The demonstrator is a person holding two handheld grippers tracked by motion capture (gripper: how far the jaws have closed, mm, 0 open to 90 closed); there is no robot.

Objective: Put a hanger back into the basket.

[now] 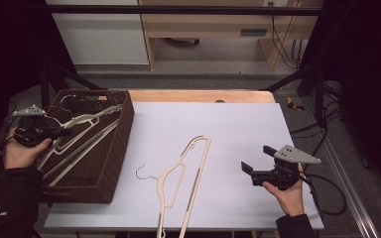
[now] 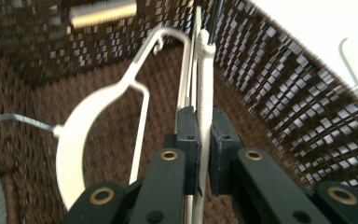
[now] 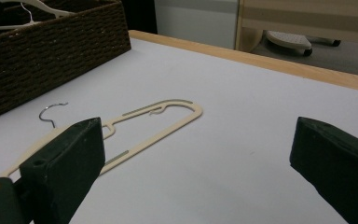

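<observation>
A cream hanger [image 1: 82, 130] lies tilted across the dark woven basket [image 1: 120, 148] at the table's left. My left gripper [image 1: 65, 132] is shut on its bar; in the left gripper view the pads pinch the thin cream bar [image 2: 204, 93] over the basket's inside. A second cream hanger [image 1: 184, 173] with a wire hook [image 1: 142, 173] lies flat on the white tabletop near the front edge. My right gripper [image 1: 255, 159] hovers open to the right of it, nothing between its jaws. From the right gripper view that hanger [image 3: 158, 122] lies ahead of the wide jaws.
The white table surface [image 1: 238, 129] has a wooden strip along its far edge [image 1: 203, 95]. Another hanger lies lower in the basket [image 1: 87, 151]. Cables [image 1: 327, 193] trail off the table's right side. Black frame bars stand at both back corners.
</observation>
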